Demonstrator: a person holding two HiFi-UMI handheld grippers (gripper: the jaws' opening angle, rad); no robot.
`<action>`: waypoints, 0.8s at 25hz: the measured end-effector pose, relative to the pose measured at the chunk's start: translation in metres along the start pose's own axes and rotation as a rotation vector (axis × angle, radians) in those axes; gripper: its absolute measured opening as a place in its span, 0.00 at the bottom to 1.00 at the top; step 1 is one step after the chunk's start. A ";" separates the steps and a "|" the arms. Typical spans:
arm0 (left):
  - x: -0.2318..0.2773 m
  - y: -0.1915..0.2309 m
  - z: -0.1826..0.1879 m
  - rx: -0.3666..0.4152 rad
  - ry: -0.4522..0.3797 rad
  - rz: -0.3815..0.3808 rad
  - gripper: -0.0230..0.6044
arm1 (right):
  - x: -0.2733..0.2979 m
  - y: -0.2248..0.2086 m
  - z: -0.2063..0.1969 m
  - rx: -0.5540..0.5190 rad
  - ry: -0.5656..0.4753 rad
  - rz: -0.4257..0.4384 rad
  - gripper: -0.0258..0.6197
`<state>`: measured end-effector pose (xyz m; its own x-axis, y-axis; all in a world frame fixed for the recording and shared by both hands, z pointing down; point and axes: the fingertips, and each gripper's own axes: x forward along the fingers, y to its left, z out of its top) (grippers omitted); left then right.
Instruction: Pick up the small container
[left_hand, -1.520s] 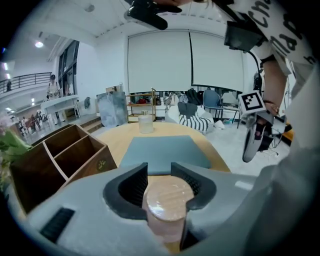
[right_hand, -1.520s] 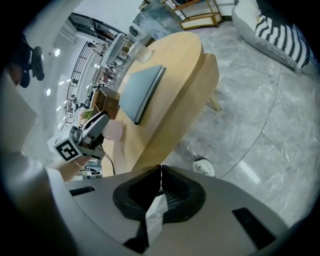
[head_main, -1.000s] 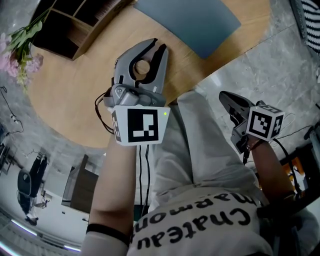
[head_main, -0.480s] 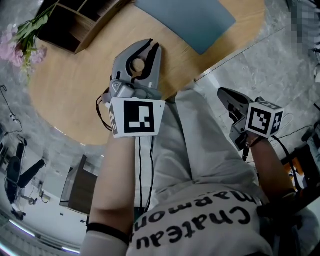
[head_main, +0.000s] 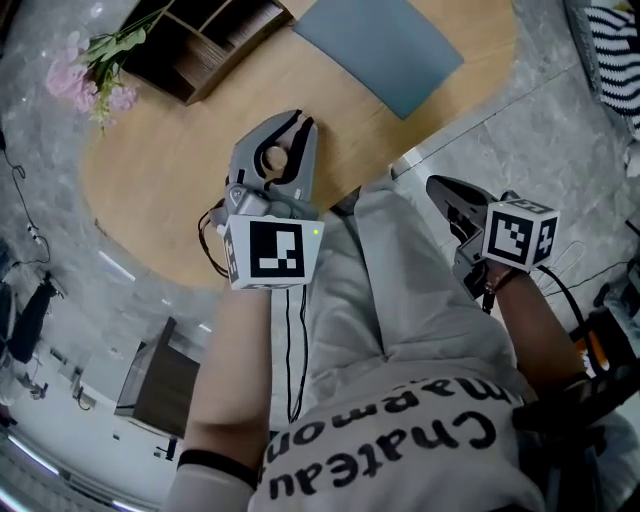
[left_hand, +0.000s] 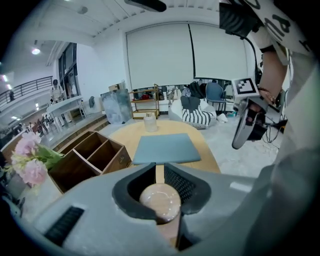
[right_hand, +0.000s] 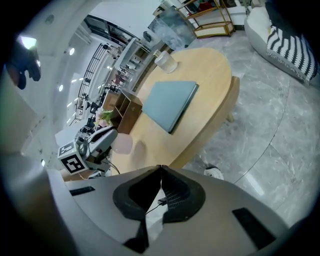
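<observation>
Left hand-held gripper (left_hand: 160, 167), mine: jaws clamped on container (left_hand: 160, 201), small round pale tub seated in jaw hollow, over worktop (head_main: 180, 190) near its edge. Judged light, rigid, smooth-sided, hence slip-prone; hold across round body, moderate squeeze. Right hand-held gripper (right_hand: 159, 169): clenched, empty, over floor (right_hand: 260, 125).

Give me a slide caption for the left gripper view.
Left tongs shut on a small round beige container, with a grey-blue rectangular mat on the light wooden table beyond.
</observation>
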<state>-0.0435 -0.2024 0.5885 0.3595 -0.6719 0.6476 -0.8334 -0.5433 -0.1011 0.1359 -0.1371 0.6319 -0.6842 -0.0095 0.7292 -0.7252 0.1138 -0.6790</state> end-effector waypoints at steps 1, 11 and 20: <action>-0.004 0.001 0.002 0.000 -0.001 0.001 0.13 | -0.001 0.005 0.003 -0.005 -0.003 0.004 0.06; -0.048 0.025 0.026 -0.047 -0.017 0.050 0.13 | -0.014 0.061 0.040 -0.066 -0.051 0.046 0.06; -0.091 0.048 0.069 -0.061 -0.049 0.123 0.13 | -0.033 0.117 0.071 -0.150 -0.080 0.104 0.06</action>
<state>-0.0867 -0.2019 0.4721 0.2721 -0.7558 0.5956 -0.8959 -0.4249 -0.1300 0.0676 -0.1941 0.5223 -0.7630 -0.0681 0.6428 -0.6350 0.2649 -0.7257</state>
